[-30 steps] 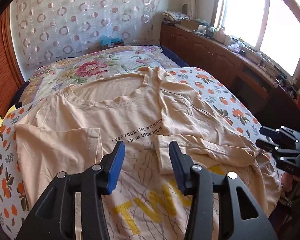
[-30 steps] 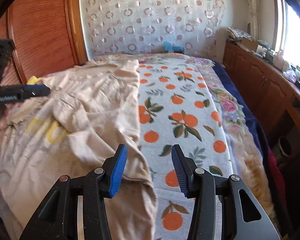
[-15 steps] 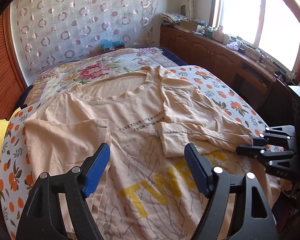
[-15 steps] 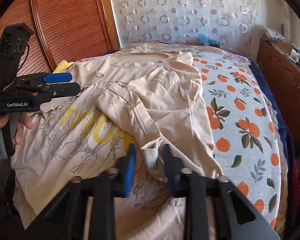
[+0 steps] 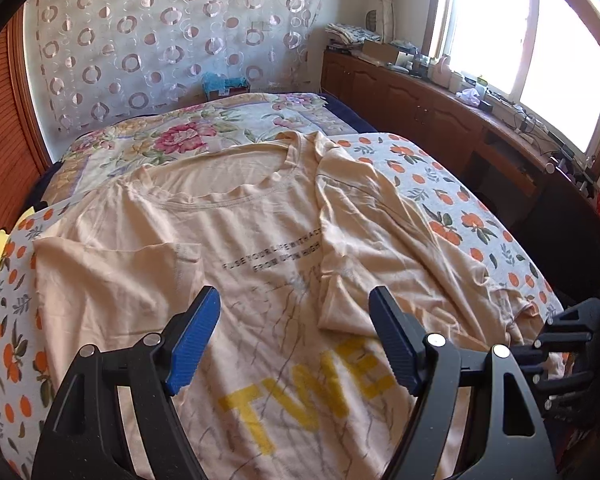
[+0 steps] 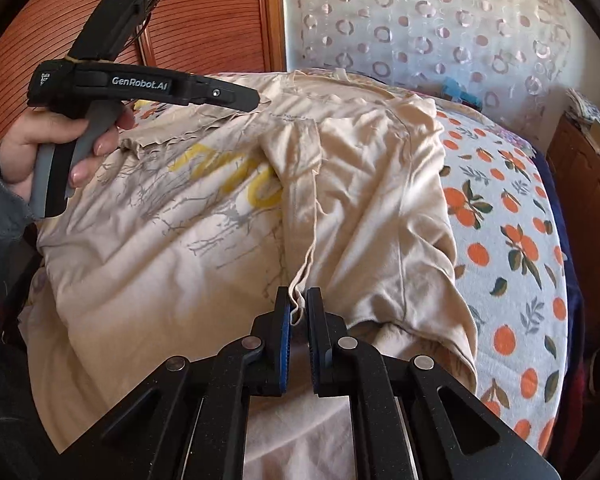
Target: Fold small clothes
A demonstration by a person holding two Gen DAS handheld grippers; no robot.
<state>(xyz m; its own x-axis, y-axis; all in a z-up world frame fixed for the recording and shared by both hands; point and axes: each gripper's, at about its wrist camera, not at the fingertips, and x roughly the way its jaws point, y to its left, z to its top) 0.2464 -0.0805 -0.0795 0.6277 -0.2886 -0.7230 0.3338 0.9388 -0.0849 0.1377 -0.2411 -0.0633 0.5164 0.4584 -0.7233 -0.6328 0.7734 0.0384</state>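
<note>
On the bed (image 5: 452, 208) the peach T-shirt (image 5: 260, 248) lies face up across the orange-print sheet, filling the left wrist view from 9 to 3 o'clock. Both sleeves are already turned in over the chest; the body still looks unfolded, so most of the work seems left. The left tongs (image 5: 294, 340) hang released above the print, holding nothing. At 6 o'clock in the right wrist view, the right tongs (image 6: 298, 312) have just closed and are clenched on the folded side's edge (image 6: 306, 256).

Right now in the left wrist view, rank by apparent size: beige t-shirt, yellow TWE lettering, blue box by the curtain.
1. beige t-shirt, by far the largest, covering most of the bed.
2. yellow TWE lettering, printed on the shirt.
3. blue box, smallest, though it sits farthest from the camera, so its true size is unsure.
</note>
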